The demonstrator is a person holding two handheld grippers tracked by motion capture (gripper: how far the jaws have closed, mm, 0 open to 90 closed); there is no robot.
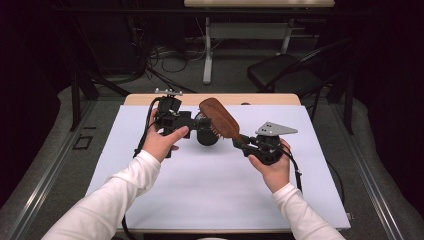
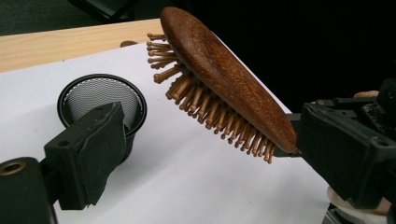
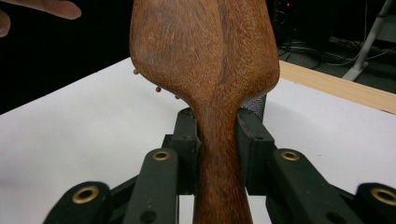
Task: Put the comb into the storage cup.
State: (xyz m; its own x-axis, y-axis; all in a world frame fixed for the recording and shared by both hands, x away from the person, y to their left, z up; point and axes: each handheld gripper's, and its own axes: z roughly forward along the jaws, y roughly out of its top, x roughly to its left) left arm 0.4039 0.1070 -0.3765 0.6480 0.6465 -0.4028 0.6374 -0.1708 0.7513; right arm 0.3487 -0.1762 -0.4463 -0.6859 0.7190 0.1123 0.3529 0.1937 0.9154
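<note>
Gripping hairbrush (image 1: 220,118) — mesh cup (image 2: 102,99) near

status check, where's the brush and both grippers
Right gripper shut on brush handle, brush held up, bristles down. Left gripper on mesh cup, grip unclear. Nothing in the way.

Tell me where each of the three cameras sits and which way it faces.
High view: above the person's side, looking forward and down on the table; both sleeves, hands and grippers show.
Left gripper view: rides the left gripper, looking past its jaw at a mesh cup and the brush bristles.
Right gripper view: rides the right gripper, looking along the brush handle clamped in its jaws; fingertips show top left.
Shared: the brush and the white table cover.
</note>
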